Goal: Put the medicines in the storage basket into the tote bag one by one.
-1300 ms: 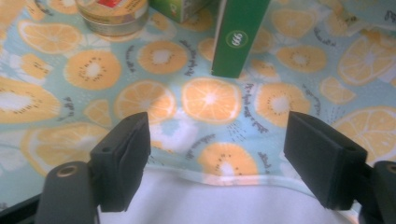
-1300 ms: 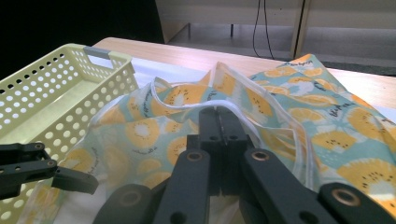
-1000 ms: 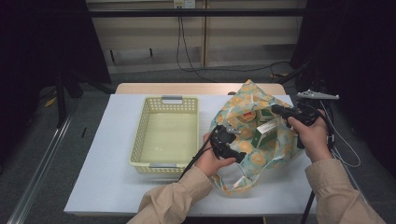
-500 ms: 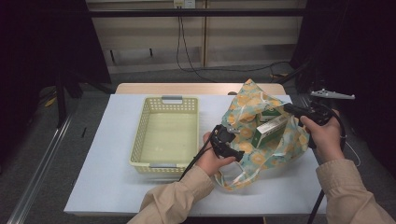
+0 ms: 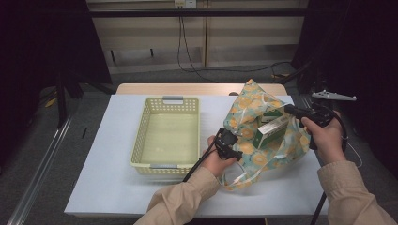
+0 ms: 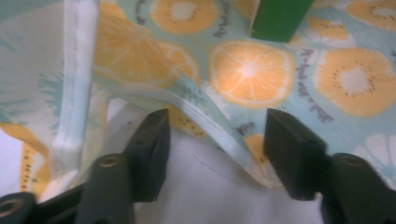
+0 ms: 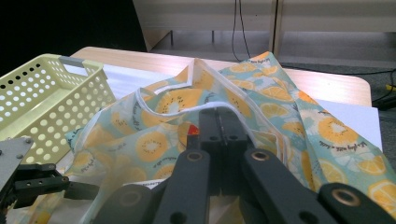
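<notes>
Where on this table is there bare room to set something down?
Bare patches: the table's left strip beside the basket, and its near edge in front. The basket's floor is bare too. The right side is crowded by the fruit-print bag and both grippers.

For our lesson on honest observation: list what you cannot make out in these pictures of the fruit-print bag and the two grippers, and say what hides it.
- Green box, high view: its lower part is hidden inside the fruit-print bag; its print is too small to read.
- Left gripper, left gripper view: its jaws have just been closing around the bag's rim; blur hides whether the pads touch it.
- Right gripper, right gripper view: its shut jaws hide what they pinch.
</notes>
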{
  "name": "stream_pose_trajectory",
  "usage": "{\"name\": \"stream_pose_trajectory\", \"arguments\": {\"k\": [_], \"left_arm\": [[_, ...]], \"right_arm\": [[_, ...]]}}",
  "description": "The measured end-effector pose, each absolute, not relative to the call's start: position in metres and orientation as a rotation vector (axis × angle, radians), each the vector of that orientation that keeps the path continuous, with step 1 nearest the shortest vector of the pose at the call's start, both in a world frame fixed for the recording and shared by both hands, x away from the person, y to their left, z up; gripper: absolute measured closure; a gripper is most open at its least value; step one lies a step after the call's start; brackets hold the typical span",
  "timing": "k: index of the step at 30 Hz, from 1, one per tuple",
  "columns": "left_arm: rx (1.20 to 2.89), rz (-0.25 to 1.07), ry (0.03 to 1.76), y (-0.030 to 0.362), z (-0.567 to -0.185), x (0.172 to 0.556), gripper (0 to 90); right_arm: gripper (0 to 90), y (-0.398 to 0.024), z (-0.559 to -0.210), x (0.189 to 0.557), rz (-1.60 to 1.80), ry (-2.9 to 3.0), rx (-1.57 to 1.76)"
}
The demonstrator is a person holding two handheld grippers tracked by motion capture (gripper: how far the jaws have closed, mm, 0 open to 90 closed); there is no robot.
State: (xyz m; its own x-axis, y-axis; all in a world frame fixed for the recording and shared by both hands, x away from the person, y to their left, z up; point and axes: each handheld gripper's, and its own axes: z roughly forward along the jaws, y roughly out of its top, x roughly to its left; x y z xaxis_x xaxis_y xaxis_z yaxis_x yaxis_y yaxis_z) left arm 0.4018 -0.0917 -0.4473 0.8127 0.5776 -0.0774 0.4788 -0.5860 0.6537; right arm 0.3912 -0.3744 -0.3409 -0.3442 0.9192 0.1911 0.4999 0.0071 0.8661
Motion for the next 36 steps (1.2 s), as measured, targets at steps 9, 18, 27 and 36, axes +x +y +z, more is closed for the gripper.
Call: {"name": "stream_pose_trajectory", "arguments": {"k": [9, 18, 27, 36], "left_arm": [[2.291, 0.115, 0.741, -0.087, -0.435, 0.395, 90.0], [2.201, 0.073, 0.739, -0.075, -0.404, 0.395, 90.0], [2.139, 0.068, 0.744, -0.069, -0.379, 0.399, 90.0], [2.102, 0.058, 0.746, -0.065, -0.365, 0.404, 90.0]], "right_arm": [[90.0, -0.369, -0.344, 0.393, 1.291, 1.872, 1.447], [90.0, -0.358, -0.341, 0.396, 1.298, 1.885, 1.433], [90.0, -0.353, -0.335, 0.398, 1.304, 1.889, 1.416], [90.0, -0.352, -0.334, 0.398, 1.305, 1.889, 1.411]]}}
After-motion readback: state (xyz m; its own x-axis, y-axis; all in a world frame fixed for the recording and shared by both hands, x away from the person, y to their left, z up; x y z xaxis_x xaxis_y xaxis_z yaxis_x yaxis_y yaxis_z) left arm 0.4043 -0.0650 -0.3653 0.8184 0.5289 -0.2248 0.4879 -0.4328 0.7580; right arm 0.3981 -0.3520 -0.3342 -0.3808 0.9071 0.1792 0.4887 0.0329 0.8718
